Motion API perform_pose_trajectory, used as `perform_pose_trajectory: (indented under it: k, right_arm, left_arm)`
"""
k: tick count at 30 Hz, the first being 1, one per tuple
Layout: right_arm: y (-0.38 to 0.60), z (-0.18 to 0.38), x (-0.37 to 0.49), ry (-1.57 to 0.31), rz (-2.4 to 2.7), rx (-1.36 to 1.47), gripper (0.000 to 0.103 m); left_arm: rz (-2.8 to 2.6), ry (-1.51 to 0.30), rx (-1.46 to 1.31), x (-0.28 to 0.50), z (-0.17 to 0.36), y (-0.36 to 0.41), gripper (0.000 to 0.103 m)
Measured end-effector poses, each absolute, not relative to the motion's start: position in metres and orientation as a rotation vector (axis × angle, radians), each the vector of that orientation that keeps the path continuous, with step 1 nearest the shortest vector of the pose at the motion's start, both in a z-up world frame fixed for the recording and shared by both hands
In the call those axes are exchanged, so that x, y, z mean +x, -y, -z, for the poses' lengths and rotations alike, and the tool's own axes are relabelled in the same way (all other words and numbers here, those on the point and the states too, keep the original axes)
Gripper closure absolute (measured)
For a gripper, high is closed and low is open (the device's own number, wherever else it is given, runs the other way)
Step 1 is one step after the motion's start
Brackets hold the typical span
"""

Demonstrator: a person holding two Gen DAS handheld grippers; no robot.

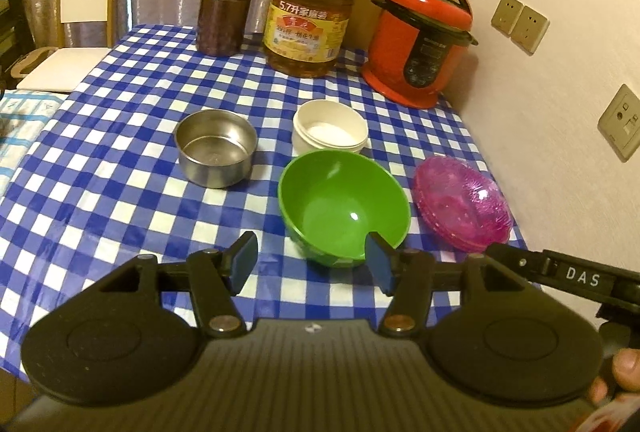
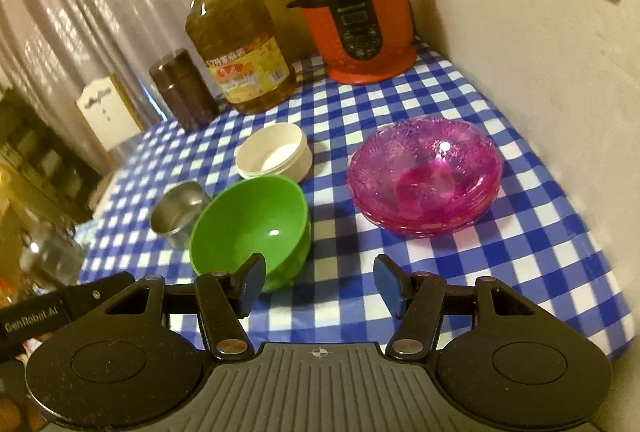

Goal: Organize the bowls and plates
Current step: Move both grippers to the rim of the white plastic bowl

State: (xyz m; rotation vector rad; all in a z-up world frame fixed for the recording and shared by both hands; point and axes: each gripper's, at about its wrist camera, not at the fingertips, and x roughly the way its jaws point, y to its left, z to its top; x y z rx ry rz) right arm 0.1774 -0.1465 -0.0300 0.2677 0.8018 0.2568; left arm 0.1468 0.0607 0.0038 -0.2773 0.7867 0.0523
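Nearest the cameras, the left gripper (image 1: 312, 266) is hanging above the table edge with its jaws spread and nothing between them; the near rim of the green bowl (image 1: 344, 203) is showing just behind its right-hand finger, but no pad is pressing on it. The right gripper (image 2: 320, 282) is likewise standing spread and empty over bare checked tablecloth (image 2: 480, 272), between the green bowl (image 2: 252, 228) and the stack of pink plates (image 2: 426, 173). Both are pointing downward at a slant, a pose that is probably giving each camera a full view of the crockery before a choice is made.

Just beyond, the green bowl is sitting upright and alone. The pink translucent plates (image 1: 464, 203) are lying nested to its right, near the wall, which suggests the plate group is already gathered.

Farther back, a white bowl (image 1: 330, 127) is resting just behind the green one, and a steel bowl (image 1: 216, 147) is standing apart to the left. These three bowls are not yet stacked, so the bowl part of the task appears unfinished.

At the far edge, a brown canister (image 1: 226, 11), an oil bottle (image 1: 312, 3) and a red pressure cooker (image 1: 420, 39) are lining the back, clear of the working area.
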Motion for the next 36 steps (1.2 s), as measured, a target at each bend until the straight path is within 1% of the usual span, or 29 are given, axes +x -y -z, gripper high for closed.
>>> perform_pose_trajectory:
  k: [6, 16, 36]
  right_arm:
    - [0.141, 0.026, 0.173, -0.809, -0.237, 0.176, 0.043]
    - [0.143, 0.024, 0.19, -0.827, -0.224, 0.17, 0.043]
    - [0.14, 0.041, 0.255, -0.851, -0.221, 0.198, 0.043]
  left_arm:
    - [-0.064, -0.796, -0.241, 0.143, -0.003, -0.062, 0.047]
    - [-0.061, -0.812, -0.238, 0.158, 0.0, -0.066, 0.047]
    - [-0.03, -0.817, -0.268, 0.228, 0.011, -0.088, 0.047]
